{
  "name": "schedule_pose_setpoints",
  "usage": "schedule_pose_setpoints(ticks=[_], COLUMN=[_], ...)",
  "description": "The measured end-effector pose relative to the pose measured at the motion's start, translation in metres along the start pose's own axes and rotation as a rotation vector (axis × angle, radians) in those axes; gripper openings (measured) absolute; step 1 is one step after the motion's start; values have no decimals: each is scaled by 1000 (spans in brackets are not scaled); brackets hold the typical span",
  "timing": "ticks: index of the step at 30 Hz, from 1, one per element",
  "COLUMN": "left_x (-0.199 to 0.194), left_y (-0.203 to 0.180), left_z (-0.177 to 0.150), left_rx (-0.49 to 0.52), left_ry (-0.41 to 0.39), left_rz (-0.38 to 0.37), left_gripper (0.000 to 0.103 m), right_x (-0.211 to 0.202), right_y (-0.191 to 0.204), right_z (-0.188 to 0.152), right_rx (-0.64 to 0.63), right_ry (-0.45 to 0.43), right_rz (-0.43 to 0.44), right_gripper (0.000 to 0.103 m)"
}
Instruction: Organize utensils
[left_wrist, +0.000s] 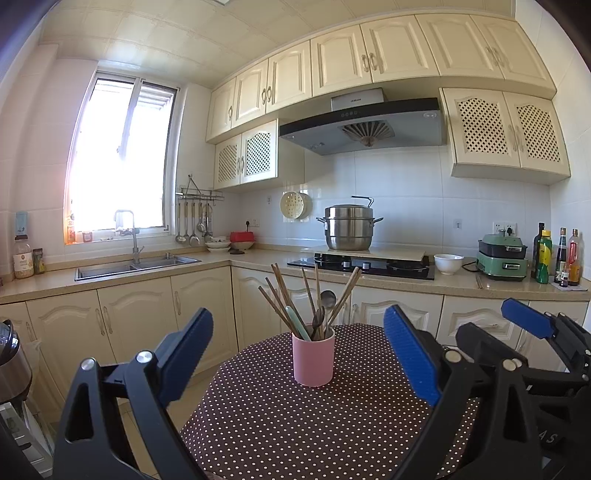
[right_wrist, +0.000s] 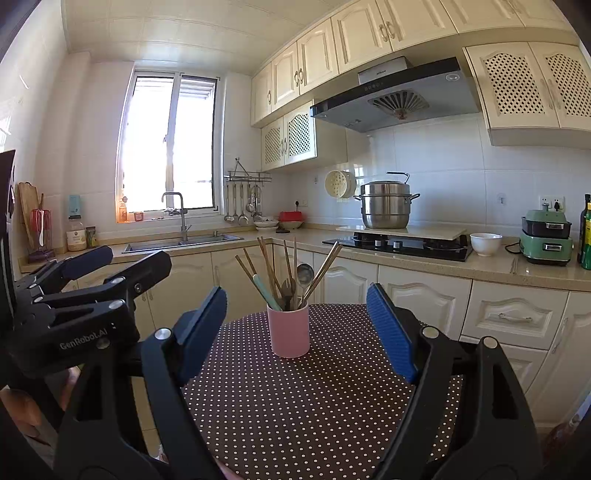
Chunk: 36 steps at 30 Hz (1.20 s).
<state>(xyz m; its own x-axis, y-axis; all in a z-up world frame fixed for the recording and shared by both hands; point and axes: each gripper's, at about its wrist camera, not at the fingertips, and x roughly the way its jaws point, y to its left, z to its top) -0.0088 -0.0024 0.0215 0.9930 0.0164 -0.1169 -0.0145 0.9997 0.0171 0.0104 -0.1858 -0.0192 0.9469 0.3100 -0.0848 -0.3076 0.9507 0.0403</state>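
Observation:
A pink cup stands upright on the brown polka-dot table. It holds several wooden chopsticks, a metal spoon and a mint-handled utensil. My left gripper is open and empty, its blue pads on either side of the cup, short of it. In the right wrist view the cup stands on the table ahead of my right gripper, which is open and empty. The right gripper also shows at the right of the left wrist view, the left gripper at the left of the right wrist view.
A kitchen counter runs behind the table with a sink, a stove with a steel pot, a white bowl, a green appliance and bottles. Ladles hang on a wall rack.

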Motion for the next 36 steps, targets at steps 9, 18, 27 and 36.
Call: schedule_pose_setpoints(ticks=[9,18,27,36], left_x=[2,7,14,21], left_y=[-1,-3,-5,-6], left_z=[0,-2,-4,-5], left_rx=[4,9,18,22], left_ry=[0,5,9,17], left_rz=[1,3,4,3], left_gripper=[92,92,92,92], right_x=[1,6,9,17], right_y=[-1,-4,-6,-10], right_z=[0,-2,-5,-7], right_rx=[2,11,23,34], right_ry=[2,6,10,17], right_rz=[2,2,4,4], right_gripper=[77,77,78,78])
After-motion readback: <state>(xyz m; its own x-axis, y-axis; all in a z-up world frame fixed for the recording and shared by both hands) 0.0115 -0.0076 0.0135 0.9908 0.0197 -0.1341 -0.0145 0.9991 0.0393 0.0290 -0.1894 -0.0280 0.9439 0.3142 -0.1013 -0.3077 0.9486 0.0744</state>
